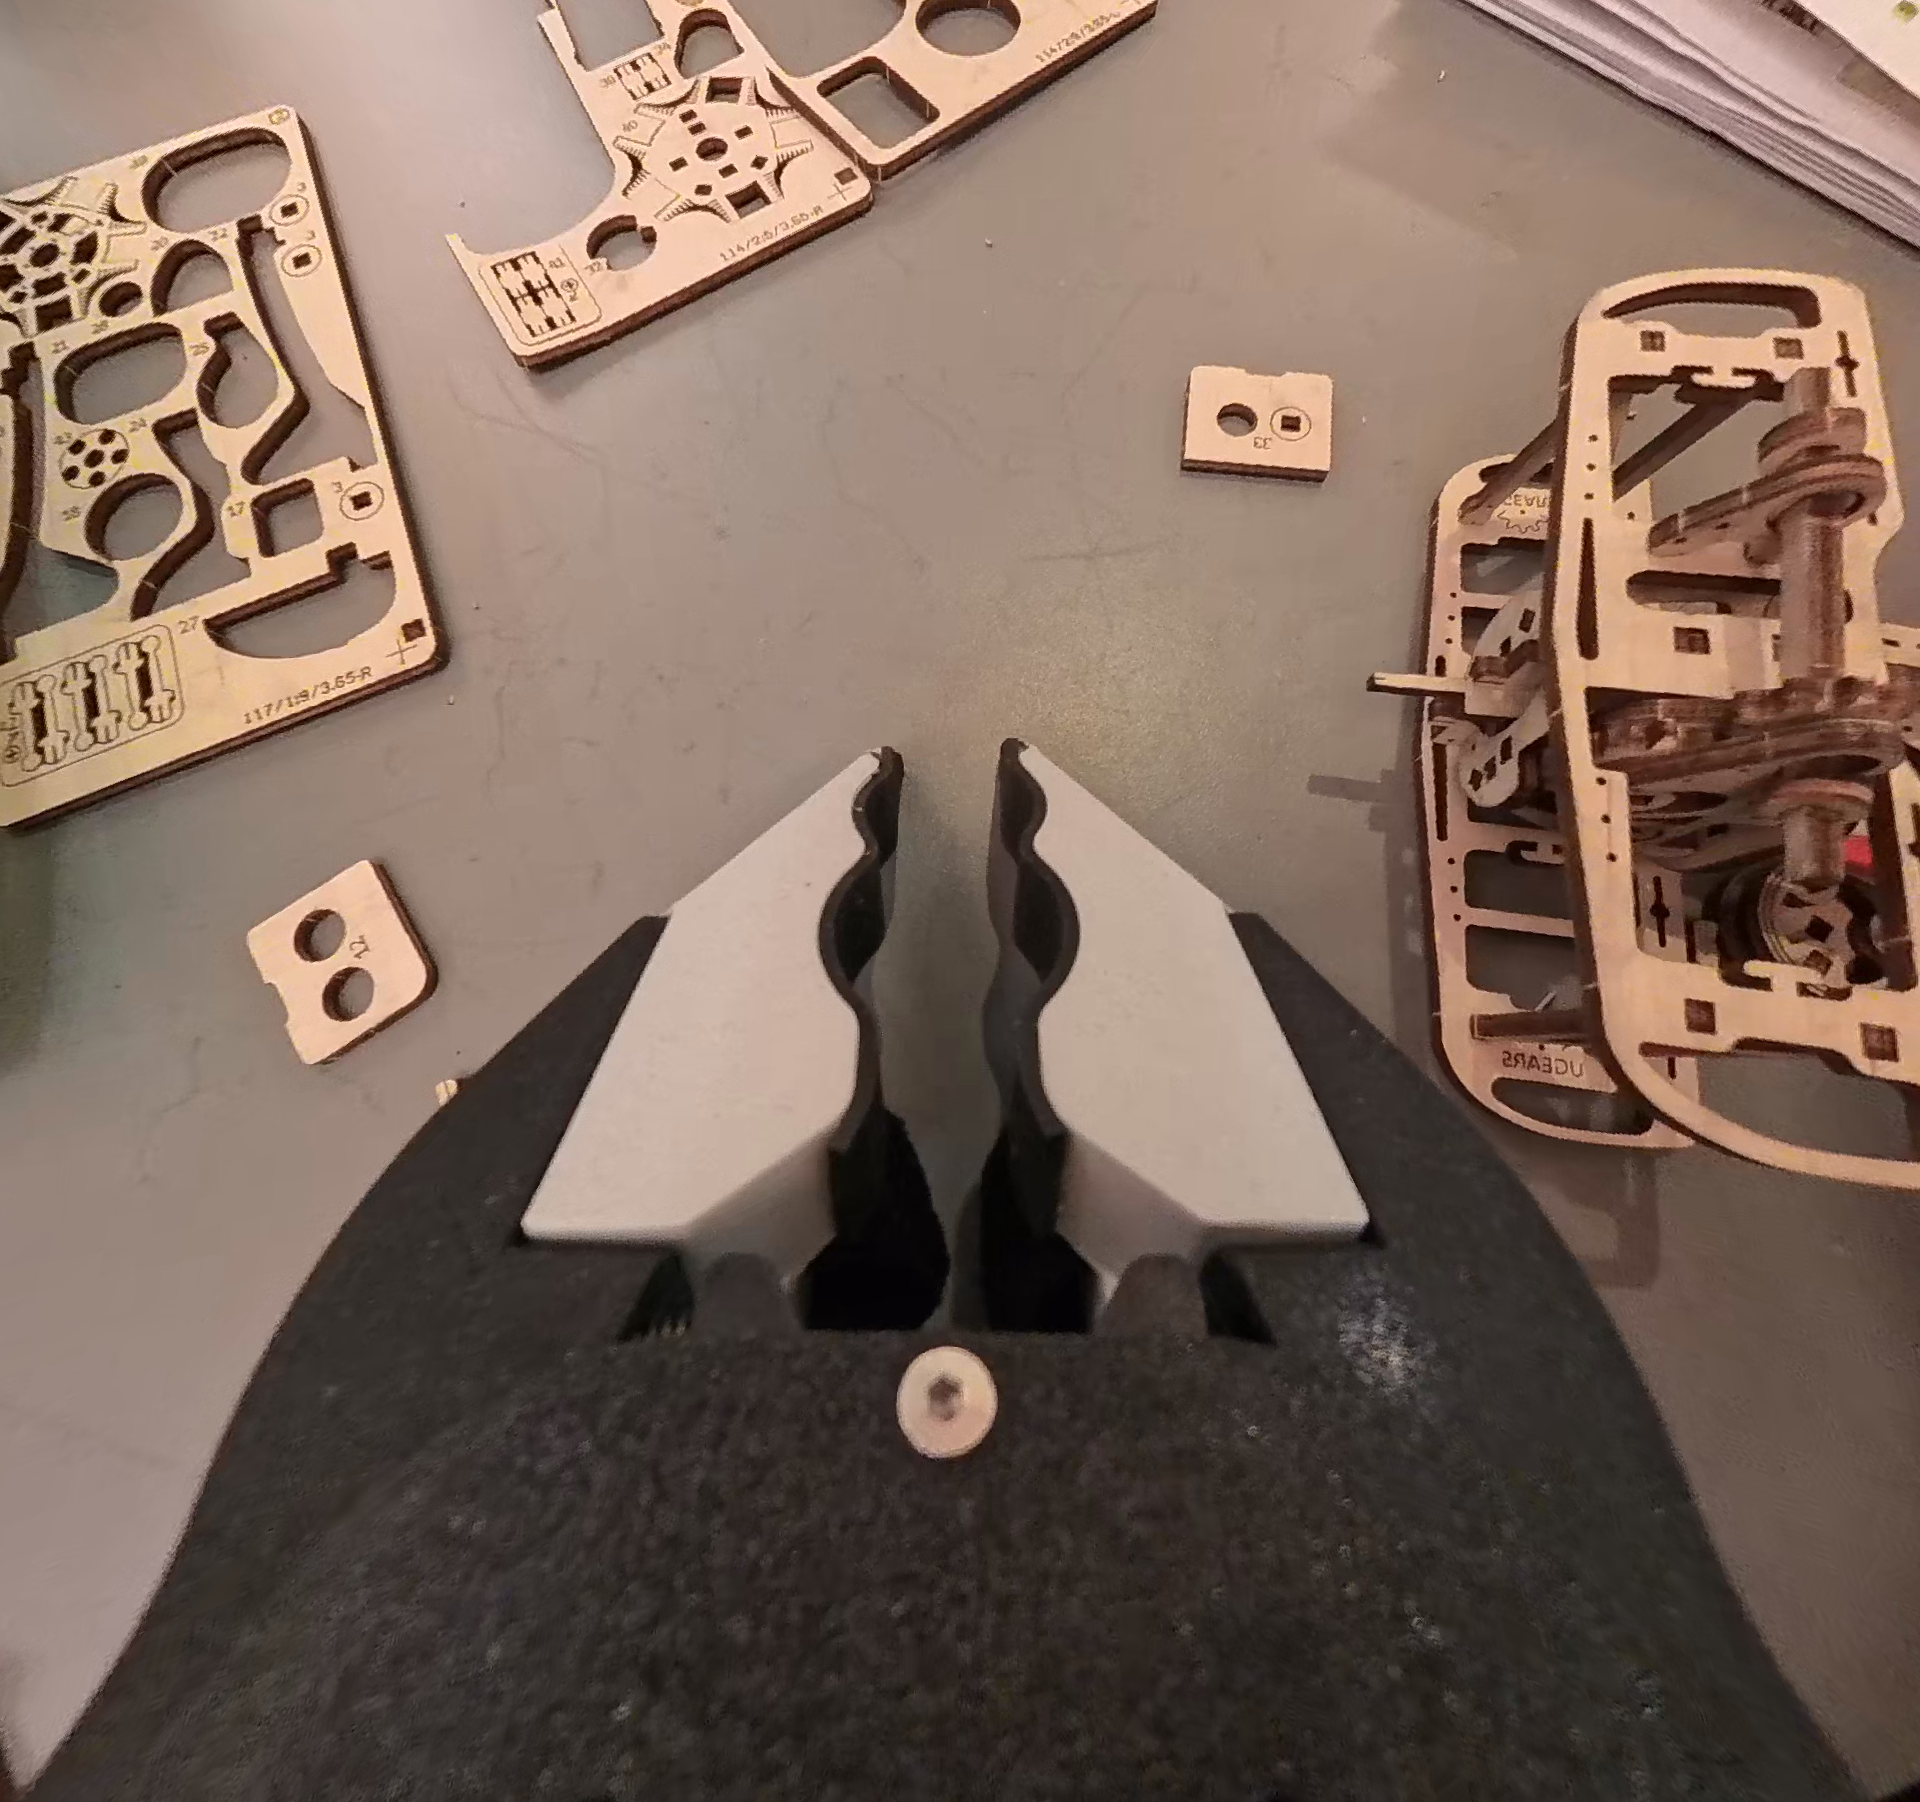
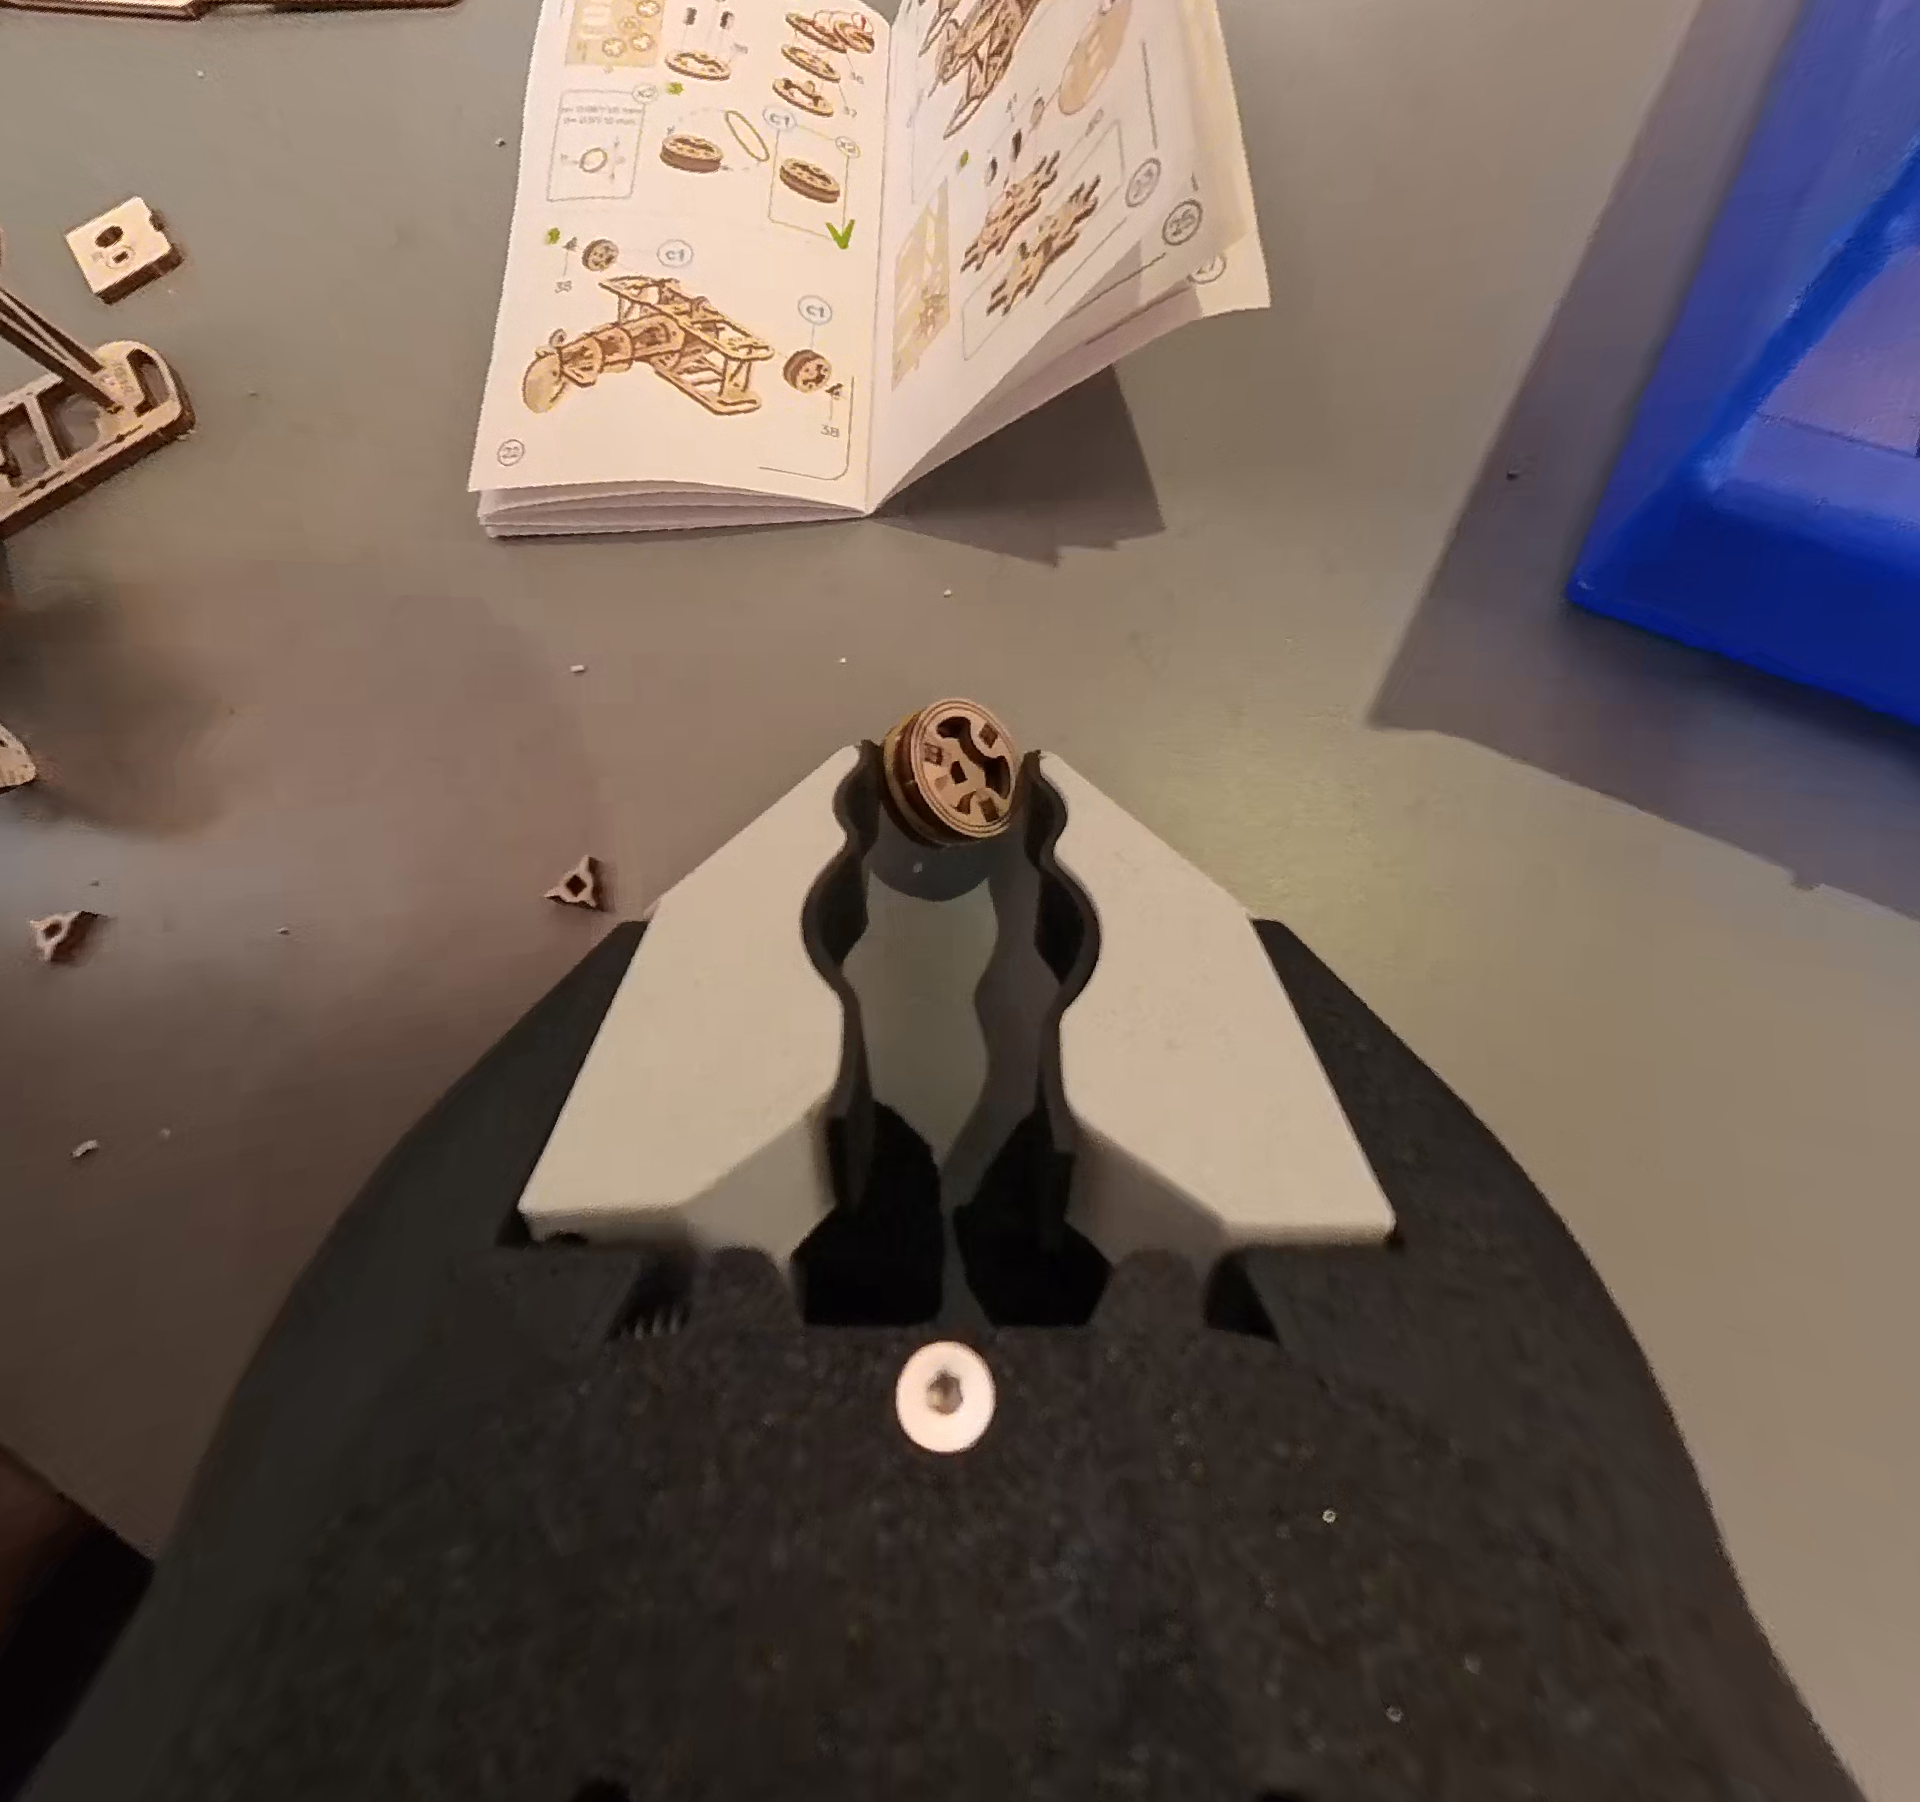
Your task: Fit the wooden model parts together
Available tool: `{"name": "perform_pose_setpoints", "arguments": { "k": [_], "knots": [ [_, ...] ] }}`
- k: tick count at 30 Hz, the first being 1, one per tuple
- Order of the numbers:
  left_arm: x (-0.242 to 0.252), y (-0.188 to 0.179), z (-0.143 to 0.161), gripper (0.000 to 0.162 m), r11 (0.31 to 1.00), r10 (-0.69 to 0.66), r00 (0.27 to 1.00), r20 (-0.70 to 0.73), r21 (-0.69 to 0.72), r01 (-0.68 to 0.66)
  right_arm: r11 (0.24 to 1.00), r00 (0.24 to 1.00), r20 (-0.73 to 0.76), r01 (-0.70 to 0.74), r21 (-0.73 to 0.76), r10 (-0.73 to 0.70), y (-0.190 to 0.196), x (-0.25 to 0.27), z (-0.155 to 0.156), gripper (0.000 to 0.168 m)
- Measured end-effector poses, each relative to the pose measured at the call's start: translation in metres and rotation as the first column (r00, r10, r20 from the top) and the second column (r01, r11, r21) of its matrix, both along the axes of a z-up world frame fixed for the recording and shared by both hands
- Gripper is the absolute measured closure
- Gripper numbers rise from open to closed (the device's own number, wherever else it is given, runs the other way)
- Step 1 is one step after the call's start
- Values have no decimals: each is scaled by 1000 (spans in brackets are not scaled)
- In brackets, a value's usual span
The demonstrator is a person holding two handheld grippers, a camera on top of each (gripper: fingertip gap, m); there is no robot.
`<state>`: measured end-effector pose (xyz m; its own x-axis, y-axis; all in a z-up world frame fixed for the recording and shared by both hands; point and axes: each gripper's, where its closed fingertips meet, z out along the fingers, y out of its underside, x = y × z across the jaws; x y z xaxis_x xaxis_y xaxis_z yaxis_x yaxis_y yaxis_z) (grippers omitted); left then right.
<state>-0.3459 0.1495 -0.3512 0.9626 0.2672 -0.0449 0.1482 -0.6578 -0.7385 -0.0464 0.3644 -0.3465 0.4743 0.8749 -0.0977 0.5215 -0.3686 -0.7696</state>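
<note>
My right gripper (image 2: 954, 765) is shut on a small round wooden wheel (image 2: 956, 781), held at the fingertips above the grey table. My left gripper (image 1: 948, 765) is empty, its jaws a narrow gap apart, hovering over bare table. The partly built wooden model (image 1: 1683, 713) lies to the right of the left gripper; its edge shows at the left of the right wrist view (image 2: 73, 422). A small square wooden piece with two holes (image 1: 1257, 422) lies ahead of the left gripper, and another (image 1: 341, 963) lies at its left.
Punched-out wooden sheets (image 1: 208, 464) (image 1: 686, 152) (image 1: 977, 17) lie at the left and back. An open instruction booklet (image 2: 852, 225) lies ahead of the right gripper. A blue bin (image 2: 1787, 402) stands at the right. Small wooden scraps (image 2: 575, 885) lie at the left. There is about 35 cm between the tips of the two grippers.
</note>
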Motion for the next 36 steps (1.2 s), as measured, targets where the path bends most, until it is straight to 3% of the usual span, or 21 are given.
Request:
{"name": "perform_pose_setpoints", "arguments": {
  "k": [10, 18, 22, 25, 29, 32, 34, 36],
  "knots": [
    [-3, -1, 5, 138, 999, 37, 996, 83, 32, -40, 999, 999, -7, -38, -7, 38, -5, -4, 0, 142],
    [28, -16, 60, 138, 987, -7, 1000, -10, 158, 9, 999, 999, 2, -36, 14, 36, -4, -5, 1, 142],
    [53, -24, 77, 141, 978, -77, 994, 74, 202, 60, 999, 999, 9, -47, 24, 47, -6, -5, 0, 141],
    [71, -22, 82, 138, 977, -155, 979, 134, 165, 132, 998, 998, 19, -53, 40, 53, -6, -6, 0, 140],
    [84, -19, 83, 137, 977, -210, 974, 88, 57, 206, 996, 999, 17, -52, 70, 51, -6, -7, 3, 131],
    [94, -22, 73, 137, 965, -256, 964, 69, -29, 259, 984, 994, -79, -55, 167, 69, -6, -15, 24, 127],
    [102, -23, 66, 138, 954, -290, 954, 78, -55, 295, 954, 951, -249, -113, 279, 185, -20, -38, 57, 118],
    [107, -18, 65, 140, 951, -303, 949, 84, -32, 307, 921, 894, -311, -218, 324, 321, -42, -62, 74, 116]
  ]
}}
